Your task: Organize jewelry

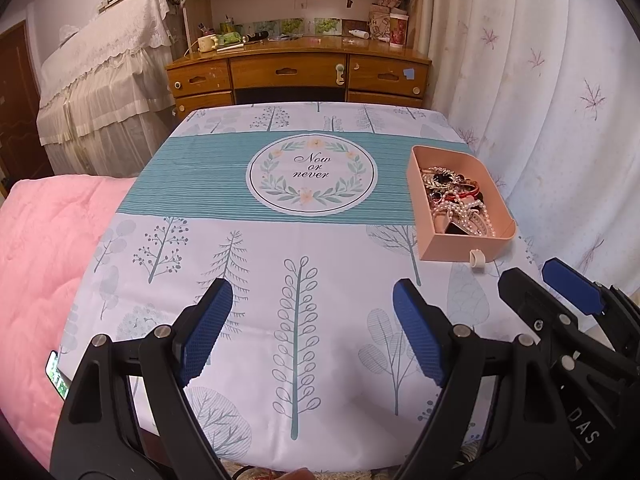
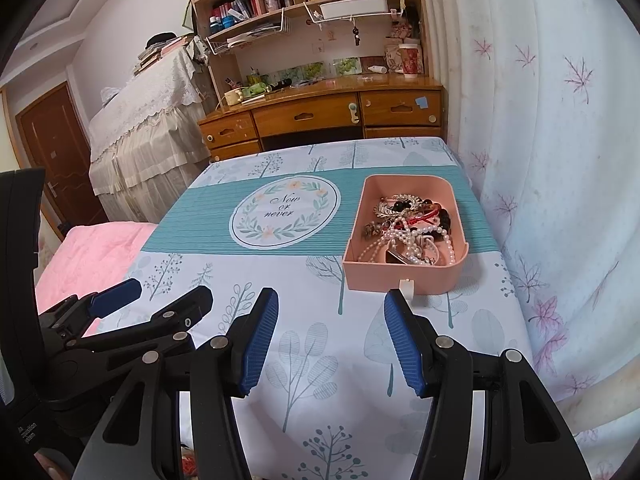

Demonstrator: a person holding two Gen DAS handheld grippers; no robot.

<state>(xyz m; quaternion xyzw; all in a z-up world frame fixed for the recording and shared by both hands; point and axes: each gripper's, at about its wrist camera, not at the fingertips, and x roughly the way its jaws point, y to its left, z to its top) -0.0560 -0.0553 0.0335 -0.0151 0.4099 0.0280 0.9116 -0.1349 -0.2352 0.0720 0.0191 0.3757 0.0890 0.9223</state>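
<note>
Pink drawer tray (image 2: 404, 278) sits on the printed tablecloth (image 2: 304, 344), just right of the round "Now or never" emblem (image 2: 285, 211), near the curtain-side edge. Its long axis runs from the near edge toward the wooden desk (image 2: 320, 116); the small white pull tab (image 2: 407, 285) on its front wall faces the grippers.

Inside: tangled jewelry (image 2: 408, 224): pearl strands at the front, red bangles and dark beads farther back.

Right gripper (image 2: 331, 340): jaws apart, nothing between the blue pads, hovering over the cloth just short of the tray front; its right fingertip overlaps the pull tab in the right wrist view, contact not clear.

Left gripper (image 1: 313, 330): jaws wide apart, empty, left of the tray and well short of it.
</note>
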